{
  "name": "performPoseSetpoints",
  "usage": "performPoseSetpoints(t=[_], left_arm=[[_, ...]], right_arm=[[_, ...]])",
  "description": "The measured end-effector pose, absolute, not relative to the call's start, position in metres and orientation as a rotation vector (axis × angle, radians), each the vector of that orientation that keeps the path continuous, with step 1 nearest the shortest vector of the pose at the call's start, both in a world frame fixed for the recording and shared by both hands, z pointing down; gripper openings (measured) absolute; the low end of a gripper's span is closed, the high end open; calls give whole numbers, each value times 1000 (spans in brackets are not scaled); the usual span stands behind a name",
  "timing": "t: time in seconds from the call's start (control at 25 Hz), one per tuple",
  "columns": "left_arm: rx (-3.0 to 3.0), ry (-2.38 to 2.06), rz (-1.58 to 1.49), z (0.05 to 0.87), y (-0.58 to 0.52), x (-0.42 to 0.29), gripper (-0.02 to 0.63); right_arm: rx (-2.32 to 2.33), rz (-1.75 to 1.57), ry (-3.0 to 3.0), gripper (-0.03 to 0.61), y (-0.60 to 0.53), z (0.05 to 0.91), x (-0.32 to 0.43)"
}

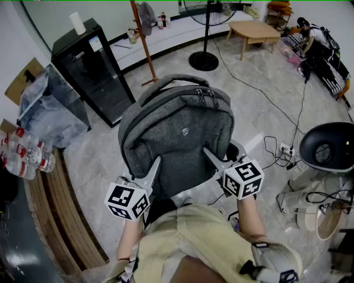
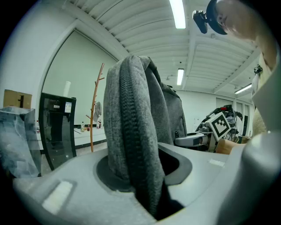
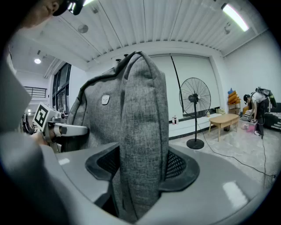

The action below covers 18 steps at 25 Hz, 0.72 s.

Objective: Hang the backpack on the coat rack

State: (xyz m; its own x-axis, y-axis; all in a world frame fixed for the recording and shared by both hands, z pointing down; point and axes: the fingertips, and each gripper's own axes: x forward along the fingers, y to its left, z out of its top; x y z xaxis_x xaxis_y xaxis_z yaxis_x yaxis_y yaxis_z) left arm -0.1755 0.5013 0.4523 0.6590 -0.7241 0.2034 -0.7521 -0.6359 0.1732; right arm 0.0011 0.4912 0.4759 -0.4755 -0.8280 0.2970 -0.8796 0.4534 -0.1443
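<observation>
While clamped from both sides, backpack (image 1: pixel 177 132): grey, upright, raised off the floor (image 1: pixel 243 105) just ahead of the person's chest, top handle uppermost.
Left tongs (image 1: pixel 153 166): shut tight on the backpack's left edge, with the zip seam pinched between the jaws.
Right tongs (image 1: pixel 211 155): clamped on a thick fold of the backpack's right side, jaws standing wide around it.
Near left: water bottles (image 1: pixel 25 157) bunched at the frame edge, beside wooden slats (image 1: pixel 61 221).
Near right: power strip (image 1: pixel 285 149) and loose cables on the floor, next to a dark round shell (image 1: pixel 329 146).
Middle left: clear plastic bag (image 1: pixel 47 108) leaning against a black glass-door cabinet (image 1: pixel 91 69), with a cardboard box (image 1: pixel 25 74) behind the bag and a white roll (image 1: pixel 77 23) on the cabinet top.
Coat rack (image 1: pixel 145 41): wooden, well apart from the backpack and beyond it, just right of the cabinet, with a grey garment (image 1: pixel 146 16) hanging near the top.
Standing fan (image 1: pixel 206 33): right of the rack, round base on the floor, flanking the way to the rack opposite the cabinet.
Far right: low wooden table (image 1: pixel 254 30), then a person (image 1: pixel 310 41) bent over gear in the corner.
</observation>
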Motion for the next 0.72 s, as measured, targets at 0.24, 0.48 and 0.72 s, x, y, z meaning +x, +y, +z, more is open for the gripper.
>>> performPoseSetpoints(t=[0.24,0.48,0.72], left_arm=[[2615,-1171,192,465,494,-171,132],[2606,-1120,193,473,454,-164,132],[2607,-1068,172,476,406,-144,132]], right_arm=[[1500,458,-2495,264,486,491,6],[1523,488,-2458,267,452,495,13],[1504,473,-2448,268,407,495,33]])
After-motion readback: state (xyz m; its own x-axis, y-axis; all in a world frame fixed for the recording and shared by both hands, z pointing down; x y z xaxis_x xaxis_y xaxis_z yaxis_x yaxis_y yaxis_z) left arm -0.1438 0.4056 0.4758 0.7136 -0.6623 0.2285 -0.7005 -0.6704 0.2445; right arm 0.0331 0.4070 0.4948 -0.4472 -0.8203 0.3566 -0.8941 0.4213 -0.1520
